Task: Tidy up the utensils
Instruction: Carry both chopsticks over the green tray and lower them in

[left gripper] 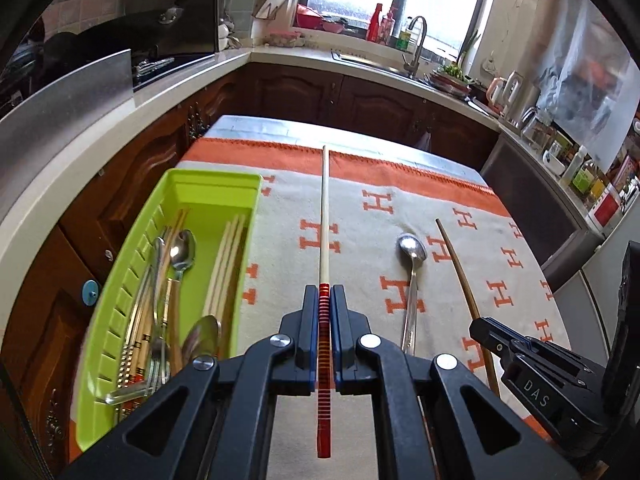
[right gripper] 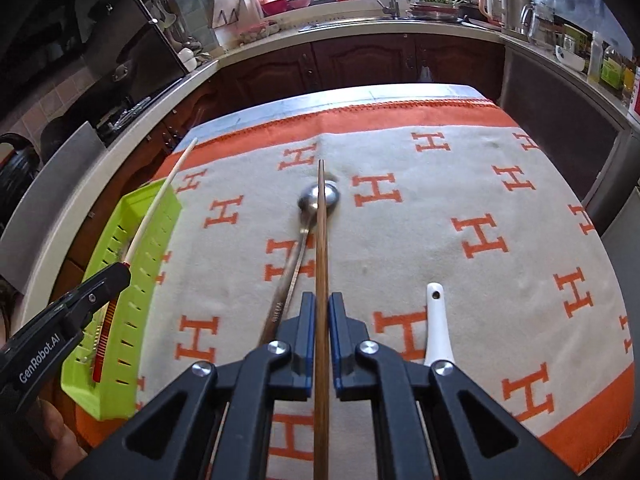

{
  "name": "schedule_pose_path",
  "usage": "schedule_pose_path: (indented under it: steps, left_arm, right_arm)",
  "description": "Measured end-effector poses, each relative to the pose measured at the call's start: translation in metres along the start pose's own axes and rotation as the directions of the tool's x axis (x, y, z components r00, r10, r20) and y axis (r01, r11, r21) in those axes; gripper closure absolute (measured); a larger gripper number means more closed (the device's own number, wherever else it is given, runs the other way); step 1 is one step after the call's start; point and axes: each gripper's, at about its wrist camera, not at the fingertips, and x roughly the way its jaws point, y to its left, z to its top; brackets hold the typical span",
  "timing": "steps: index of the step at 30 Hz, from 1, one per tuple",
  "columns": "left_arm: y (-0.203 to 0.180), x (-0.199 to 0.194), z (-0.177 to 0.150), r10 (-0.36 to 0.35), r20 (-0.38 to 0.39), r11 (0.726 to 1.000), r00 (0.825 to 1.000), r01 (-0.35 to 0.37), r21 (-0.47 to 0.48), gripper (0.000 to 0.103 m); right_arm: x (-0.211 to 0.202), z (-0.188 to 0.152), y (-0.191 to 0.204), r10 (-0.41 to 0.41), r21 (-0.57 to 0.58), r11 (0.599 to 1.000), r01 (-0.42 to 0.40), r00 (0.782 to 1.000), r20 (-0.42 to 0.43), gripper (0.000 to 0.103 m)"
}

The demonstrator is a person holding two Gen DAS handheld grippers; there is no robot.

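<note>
Now each pair of tongs clamps one chopstick above a cloth-covered surface beside a green tray.

Left tongs (left gripper: 324, 300) are pinched tight on a pale chopstick (left gripper: 324, 216), slim and straight, with a red ringed handle end running back between the blue pads; it hangs just right of the lime-green plastic tray (left gripper: 120, 280). That slotted tray holds shiny metal spoons and pale chopsticks. Right tongs (right gripper: 322, 308) are pinched tight on a dark brown wooden chopstick (right gripper: 321, 240), further right of the tray. A long steel spoon (right gripper: 316, 200) lies on the woven cream cloth (right gripper: 480, 200) with orange H shapes, under the brown stick's tip. A glossy white spoon handle (right gripper: 436, 320) lies further right still.
</note>
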Motion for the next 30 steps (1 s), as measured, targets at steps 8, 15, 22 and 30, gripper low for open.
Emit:
schedule_pose_path:
  steps: [8, 15, 22, 30]
  left_arm:
    - [0.062, -0.032, 0.007, 0.076, 0.006, 0.994, 0.997, -0.076, -0.075, 0.100]
    - [0.110, -0.022, -0.005, 0.122, -0.076, 0.985, 0.990, -0.130, -0.111, 0.100]
    - [0.130, -0.010, -0.016, 0.108, -0.137, 0.985, 0.985, -0.125, -0.121, 0.098]
    - [0.143, -0.012, -0.011, 0.119, -0.126, 0.981, 0.985, -0.136, -0.138, 0.090]
  right_arm:
    - [-0.006, 0.025, 0.065, 0.205, -0.069, 0.975, -0.209, 0.977, -0.062, 0.097]
    - [0.013, 0.037, 0.124, 0.295, -0.115, 0.943, -0.313, 0.944, -0.149, 0.097]
    - [0.051, 0.039, 0.155, 0.308, -0.052, 0.942, -0.331, 0.917, -0.254, 0.097]
    - [0.074, 0.035, 0.160, 0.286, 0.005, 0.954, -0.300, 0.906, -0.311, 0.096]
